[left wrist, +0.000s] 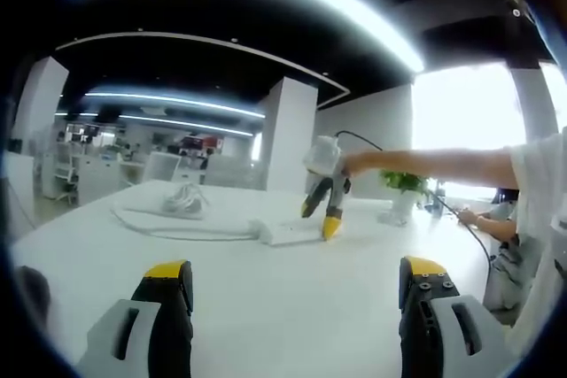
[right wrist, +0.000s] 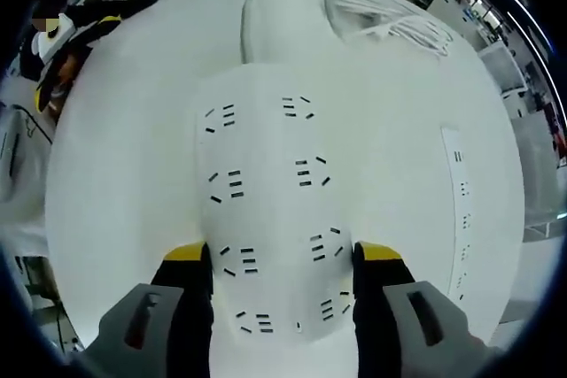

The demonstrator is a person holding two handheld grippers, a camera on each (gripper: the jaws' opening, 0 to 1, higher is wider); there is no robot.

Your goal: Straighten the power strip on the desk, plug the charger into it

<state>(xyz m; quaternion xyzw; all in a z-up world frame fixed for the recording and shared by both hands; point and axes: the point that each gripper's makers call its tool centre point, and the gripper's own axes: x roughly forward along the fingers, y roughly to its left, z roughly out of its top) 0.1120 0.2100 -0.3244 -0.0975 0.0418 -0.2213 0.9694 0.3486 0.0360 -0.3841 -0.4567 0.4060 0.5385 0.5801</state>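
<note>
On desk: white power strip (right wrist: 266, 219), many sockets | right tool (right wrist: 282, 258) straddling it | left tool (left wrist: 297, 276) apart

Potted plant (left wrist: 406, 185) on the white desk (left wrist: 266, 281); pillars (left wrist: 288, 135) behind.
</note>
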